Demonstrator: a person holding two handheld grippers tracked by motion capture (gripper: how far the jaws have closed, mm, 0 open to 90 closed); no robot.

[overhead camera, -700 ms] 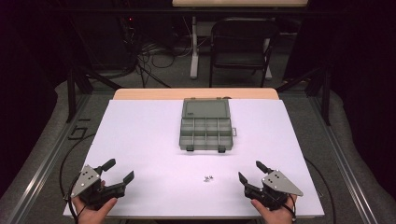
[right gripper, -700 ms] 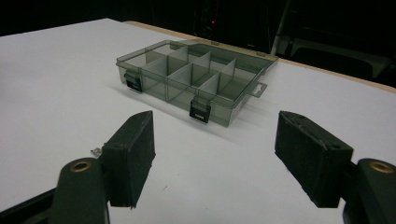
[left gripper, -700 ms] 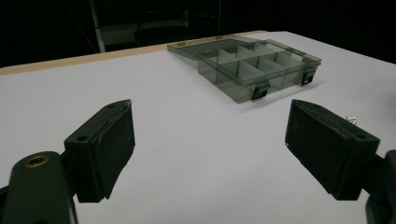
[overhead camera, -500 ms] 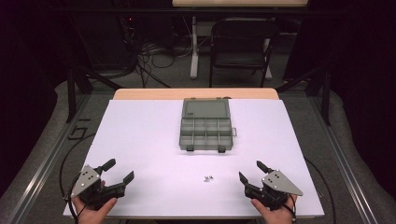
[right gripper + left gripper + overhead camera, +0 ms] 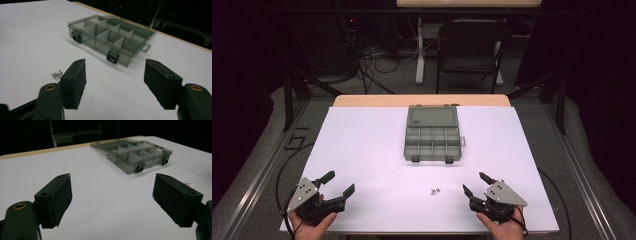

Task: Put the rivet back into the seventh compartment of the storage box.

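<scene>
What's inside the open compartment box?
Nothing visible: the compartment box shows bare dividers and floors. The small screws lie loose on the white tabletop in front of it. Corners behind near walls stay hidden.

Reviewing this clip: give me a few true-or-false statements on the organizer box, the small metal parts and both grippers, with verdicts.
1. The organizer box has its lid open. True.
2. The small metal parts lie inside a compartment. False: they lie on the white table, in front of the box.
3. The right gripper holds one part. False: its jaws are open with nothing between them.
4. The left gripper is open. True.
5. The parts lie nearer the right gripper. True.
</scene>
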